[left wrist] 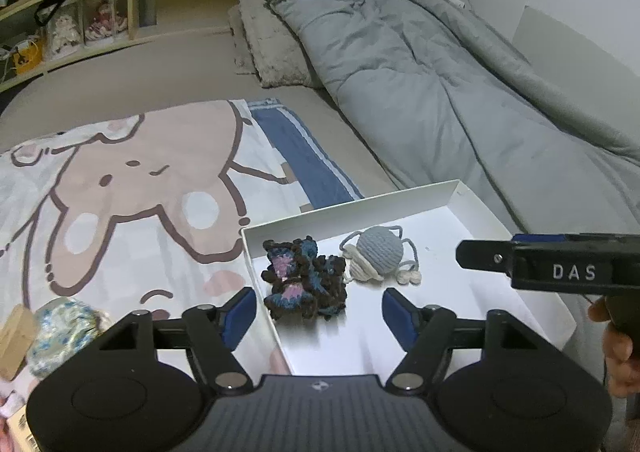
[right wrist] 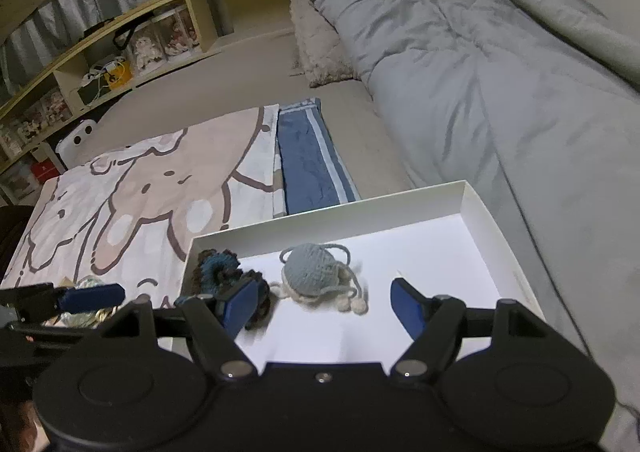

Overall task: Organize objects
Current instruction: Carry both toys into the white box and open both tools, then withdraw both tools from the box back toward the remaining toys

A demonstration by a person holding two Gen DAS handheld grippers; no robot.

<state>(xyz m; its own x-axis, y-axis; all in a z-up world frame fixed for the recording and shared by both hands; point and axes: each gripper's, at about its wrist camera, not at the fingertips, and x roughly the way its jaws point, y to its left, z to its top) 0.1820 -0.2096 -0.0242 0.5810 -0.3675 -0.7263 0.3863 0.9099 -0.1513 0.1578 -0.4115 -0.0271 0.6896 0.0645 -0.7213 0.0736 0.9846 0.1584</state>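
Left wrist view first: the left gripper [left wrist: 319, 316] had its jaws spread with nothing between them, hanging just above the near-left corner of the white box [left wrist: 472, 194]. Inside the box, a dark crochet piece [left wrist: 304, 284] in brown, blue and pink sat right by the left wall, all bumpy and chunky, and just right of it lay a grey-blue yarn ball [left wrist: 378, 252] with cream bobbles and loose strands. Left of the box, out on the cartoon blanket [left wrist: 132, 172], a speckled yarn bundle [left wrist: 64, 332] and something tan and blocky were waiting, so I'd guess two items were sorted and the next move means reaching over there for a soft, squishy grab. Right wrist view: the right gripper [right wrist: 322, 306] was also spread and empty, over the box's near side, with the yarn ball just beyond its jaws and the crochet piece partly hidden behind one blue pad. The box looked like thin stiff card, low-walled, resting on the bed.
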